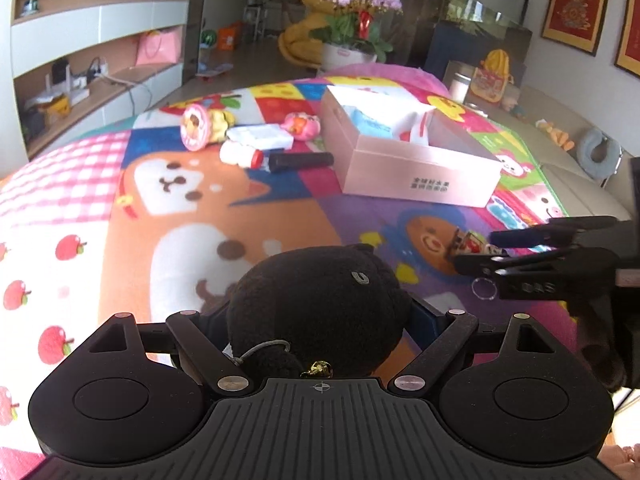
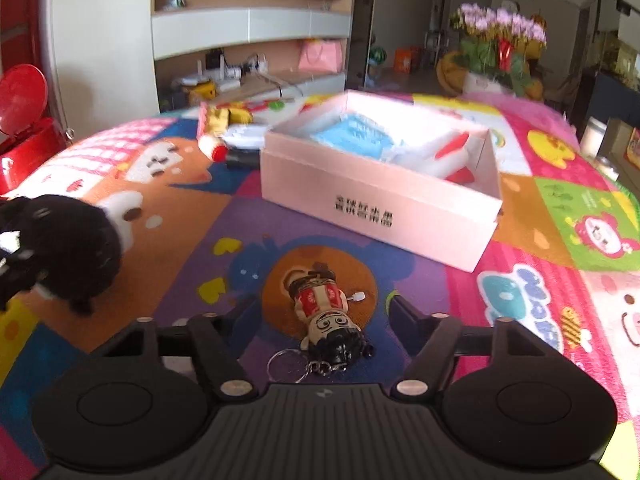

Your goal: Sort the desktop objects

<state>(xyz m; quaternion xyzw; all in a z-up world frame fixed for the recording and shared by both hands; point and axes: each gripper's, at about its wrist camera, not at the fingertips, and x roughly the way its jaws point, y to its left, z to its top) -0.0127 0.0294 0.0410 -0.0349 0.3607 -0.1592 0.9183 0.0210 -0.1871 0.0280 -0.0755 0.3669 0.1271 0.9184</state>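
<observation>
My left gripper is shut on a black plush toy, which also shows at the left of the right wrist view. My right gripper is open, its fingers on either side of a small figure keychain lying on the colourful blanket. The right gripper also shows at the right of the left wrist view. An open pink box holding blue and white items stands further away.
Beyond the box's left lie a pink round toy, a white packet, a white bottle with a red cap, a black tube and a pink plush. A flower pot stands at the far edge.
</observation>
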